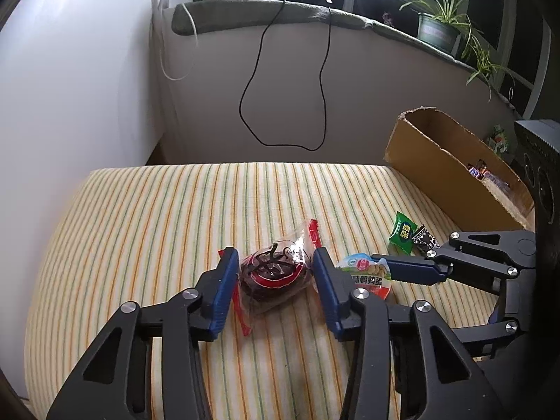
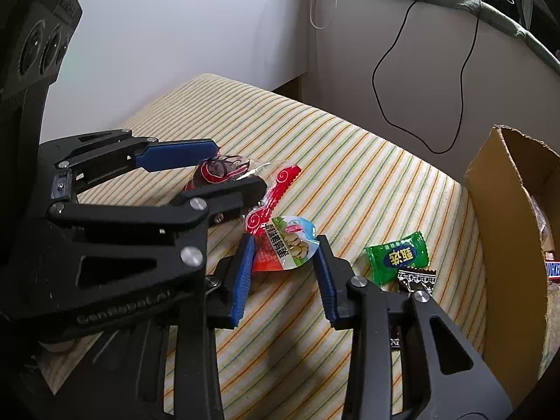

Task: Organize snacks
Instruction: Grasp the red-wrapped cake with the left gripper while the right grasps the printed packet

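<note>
Item one, left gripper [image 1: 274, 252]: I see its blue pads closed against both sides of the dark red snack packet [image 1: 273, 276]. The packet lies about midway across the striped cloth surface [image 1: 140, 227]. Its clear wrapper is crumpled, its print is unreadable, and its red crimped ends stick out beyond the fingers. Whether the packet is lifted off the cloth I cannot tell.

Item two, right gripper [image 2: 285, 241]: its pads are clamped on the egg snack packet [image 2: 290, 245], a flat pouch with a blue, green and red label. This one lies just to the right of the first packet, and its upper corner overlaps that packet's red end. The left pad covers the pouch's lower red part. In the left wrist view only one finger of this gripper shows, and the rest is cut off by the frame.

Item three, green candy [image 2: 399, 257]: it lies loose on the cloth nearer the right edge.

Item four, brown candy [image 2: 418, 278]: it touches the green one, and its lower half is hidden behind the right gripper's linkage.

Item five, cardboard box [image 2: 504, 210]: it stands open-topped at the far right corner of the surface. Its torn near wall screens most of its contents. A few wrappers show inside, including a bar [image 2: 553, 269] cut off by the picture edge.

Background, beyond the far edge: a black cable [image 1: 252, 80] hangs in a loop down the wall, with a potted plant [image 1: 441, 24] on the ledge above.
</note>
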Available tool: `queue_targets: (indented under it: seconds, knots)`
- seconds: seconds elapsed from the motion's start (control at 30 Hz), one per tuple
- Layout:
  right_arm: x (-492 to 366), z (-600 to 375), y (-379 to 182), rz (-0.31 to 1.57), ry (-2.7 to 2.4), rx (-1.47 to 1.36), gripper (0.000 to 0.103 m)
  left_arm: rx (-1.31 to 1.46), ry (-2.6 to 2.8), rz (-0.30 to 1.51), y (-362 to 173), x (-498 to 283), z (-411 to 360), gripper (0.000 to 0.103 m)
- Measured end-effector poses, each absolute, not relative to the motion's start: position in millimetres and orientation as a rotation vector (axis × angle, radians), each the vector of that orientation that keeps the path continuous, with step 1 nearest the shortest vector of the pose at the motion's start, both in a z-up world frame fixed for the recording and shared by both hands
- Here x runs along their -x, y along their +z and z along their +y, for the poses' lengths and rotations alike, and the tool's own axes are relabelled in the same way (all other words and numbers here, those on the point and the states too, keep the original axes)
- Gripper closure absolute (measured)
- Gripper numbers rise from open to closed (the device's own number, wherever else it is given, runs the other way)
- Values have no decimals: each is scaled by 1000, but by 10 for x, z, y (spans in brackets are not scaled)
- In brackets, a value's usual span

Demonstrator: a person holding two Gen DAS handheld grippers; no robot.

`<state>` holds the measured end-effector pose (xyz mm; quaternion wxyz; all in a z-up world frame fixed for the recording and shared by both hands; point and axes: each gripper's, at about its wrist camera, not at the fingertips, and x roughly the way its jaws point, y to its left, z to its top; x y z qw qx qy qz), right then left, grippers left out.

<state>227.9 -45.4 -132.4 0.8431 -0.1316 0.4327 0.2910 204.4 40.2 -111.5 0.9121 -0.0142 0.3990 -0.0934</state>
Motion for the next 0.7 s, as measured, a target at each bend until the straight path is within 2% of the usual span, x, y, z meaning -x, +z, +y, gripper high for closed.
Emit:
queue_targets:
  seconds: [0.13, 0.2, 0.27, 0.33, 0.4, 0.57, 0.7]
  knots:
    - [-2226, -507, -1314, 911, 615, 286, 69, -18, -199, 814, -1123, -2027, 340, 58]
    - [-2215, -516, -1314, 912, 610, 288, 69, -28, -204, 826, -1123, -2050, 316, 50]
    - [-2210, -518, -1317, 915, 609, 289, 69, -15, -203, 846, -1133, -2094, 326, 34]
    - [-2189, -528, -1307, 915, 606, 291, 69, 1, -200, 876, -1181, -2148, 342, 32]
    - [-2174, -542, -1304, 918, 601, 294, 69, 7, -195, 883, -1221, -2172, 337, 33]
    - [-2144, -556, -1314, 917, 601, 299, 69, 9, -185, 883, -1248, -2176, 325, 47]
    - [-2124, -568, -1303, 912, 605, 293, 69, 27, -182, 878, -1225, -2145, 365, 51]
